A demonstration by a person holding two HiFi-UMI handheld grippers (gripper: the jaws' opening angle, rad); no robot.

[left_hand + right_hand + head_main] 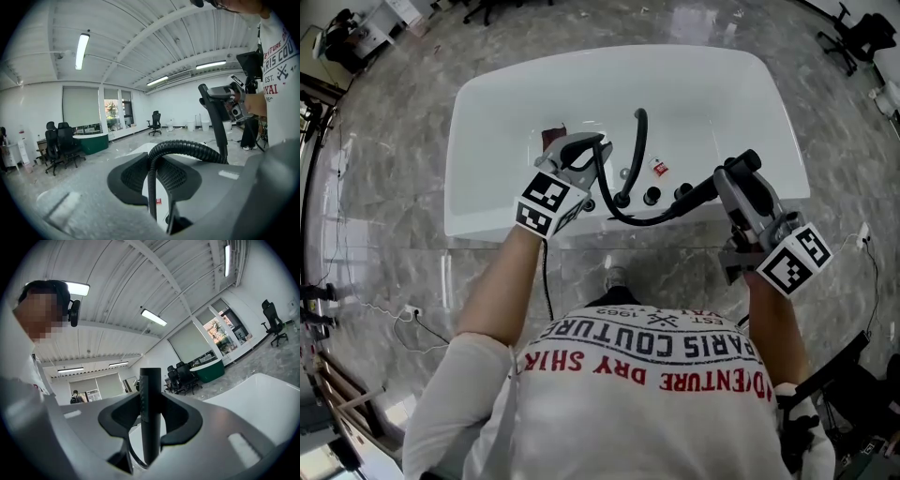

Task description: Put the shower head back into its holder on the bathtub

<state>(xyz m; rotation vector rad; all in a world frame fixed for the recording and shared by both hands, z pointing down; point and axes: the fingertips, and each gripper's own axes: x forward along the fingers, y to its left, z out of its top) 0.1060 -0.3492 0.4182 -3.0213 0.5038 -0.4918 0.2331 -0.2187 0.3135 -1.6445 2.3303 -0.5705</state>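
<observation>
The white bathtub (487, 112) lies in front of me in the head view, with several black fittings (652, 195) on its near rim. My left gripper (589, 152) is over the rim's left part, shut on the black ribbed hose (630, 217), which loops down and right to the shower head. In the left gripper view the hose (187, 149) arches between the jaws of the left gripper (153, 185). My right gripper (744, 169) is shut on the black stick-shaped shower head (698, 192), held right of the fittings. In the right gripper view the shower head (150, 413) stands upright in the right gripper (150, 420).
A small red tag (659, 167) and a brown item (553, 134) lie in the tub. Grey marble floor surrounds it, with cables and a socket (411, 311) at the left. Office chairs (63, 143) and a green counter (91, 140) stand farther off.
</observation>
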